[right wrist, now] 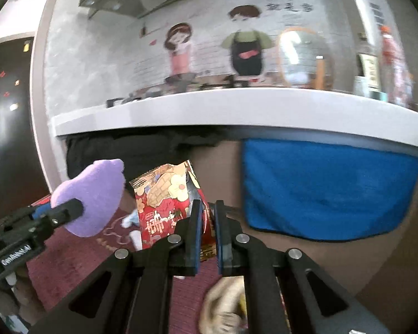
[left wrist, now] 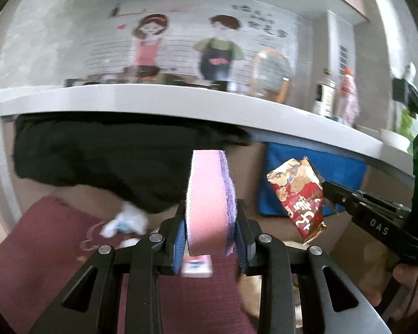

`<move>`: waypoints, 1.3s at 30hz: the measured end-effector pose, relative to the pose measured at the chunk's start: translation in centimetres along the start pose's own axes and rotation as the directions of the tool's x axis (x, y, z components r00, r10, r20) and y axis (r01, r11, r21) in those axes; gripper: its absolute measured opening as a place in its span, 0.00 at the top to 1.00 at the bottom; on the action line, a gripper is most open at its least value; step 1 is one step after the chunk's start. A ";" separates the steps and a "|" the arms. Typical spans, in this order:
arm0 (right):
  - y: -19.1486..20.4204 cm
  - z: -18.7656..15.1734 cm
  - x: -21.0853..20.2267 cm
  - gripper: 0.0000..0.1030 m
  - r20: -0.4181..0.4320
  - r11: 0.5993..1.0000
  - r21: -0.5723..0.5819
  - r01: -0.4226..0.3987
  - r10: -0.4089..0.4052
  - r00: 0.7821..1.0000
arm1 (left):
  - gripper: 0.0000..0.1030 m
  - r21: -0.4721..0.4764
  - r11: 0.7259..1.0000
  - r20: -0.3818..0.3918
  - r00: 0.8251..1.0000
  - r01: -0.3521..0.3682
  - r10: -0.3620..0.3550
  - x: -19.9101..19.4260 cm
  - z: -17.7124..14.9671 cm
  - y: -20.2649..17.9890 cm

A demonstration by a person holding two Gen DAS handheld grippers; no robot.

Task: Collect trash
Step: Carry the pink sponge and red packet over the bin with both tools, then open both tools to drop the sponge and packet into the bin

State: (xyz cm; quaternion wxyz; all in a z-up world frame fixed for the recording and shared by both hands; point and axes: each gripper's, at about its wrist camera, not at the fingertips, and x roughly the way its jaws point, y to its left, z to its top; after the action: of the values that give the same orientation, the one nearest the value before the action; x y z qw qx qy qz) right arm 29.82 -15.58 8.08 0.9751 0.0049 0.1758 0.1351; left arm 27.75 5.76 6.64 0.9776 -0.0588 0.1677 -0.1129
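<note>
My left gripper (left wrist: 211, 222) is shut on a pink sponge with a purple scouring side (left wrist: 209, 206), held upright in the air between its blue pads. The same sponge (right wrist: 90, 197) appears at the left of the right wrist view, purple side showing. My right gripper (right wrist: 208, 222) is shut on a crumpled red and gold snack wrapper (right wrist: 164, 206), which sticks up to the left of its fingers. In the left wrist view that wrapper (left wrist: 299, 197) hangs at the right, pinched by the right gripper's black fingers (left wrist: 340, 192). Both grippers face a white counter.
A white countertop edge (left wrist: 181, 103) runs across ahead, with a mirror (left wrist: 270, 75) and bottles (left wrist: 348, 97) on it. Black cloth (left wrist: 111, 153) and a blue cloth (right wrist: 328, 189) hang below it. A maroon mat (left wrist: 41, 250) lies below with white crumpled paper (left wrist: 125, 220) and a small pink packet (left wrist: 196, 265).
</note>
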 end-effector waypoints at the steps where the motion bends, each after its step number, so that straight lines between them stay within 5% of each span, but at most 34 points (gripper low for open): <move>1: -1.1 -0.2 -0.5 0.93 0.005 1.000 0.007 0.019 -0.019 1.000 | 0.70 0.010 1.000 -0.003 1.000 0.015 -0.015 0.5 -0.1 -1.2; 16: -10.6 -4.2 -3.7 0.93 0.002 0.981 0.085 0.175 -0.176 0.984 | 0.70 0.084 0.991 -0.051 0.994 0.103 -0.099 4.6 -2.6 -11.7; 39: -14.8 -9.7 0.1 0.93 -0.124 0.968 0.157 0.194 -0.176 0.977 | 0.70 0.062 0.994 -0.207 0.976 0.088 -0.074 10.1 -7.8 -12.9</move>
State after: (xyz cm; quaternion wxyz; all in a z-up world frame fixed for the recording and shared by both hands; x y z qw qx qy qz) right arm 30.46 -30.19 -1.90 0.9685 0.0634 0.2391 0.0282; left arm 31.77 -9.78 -1.91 0.9513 -0.0192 0.2604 -0.1640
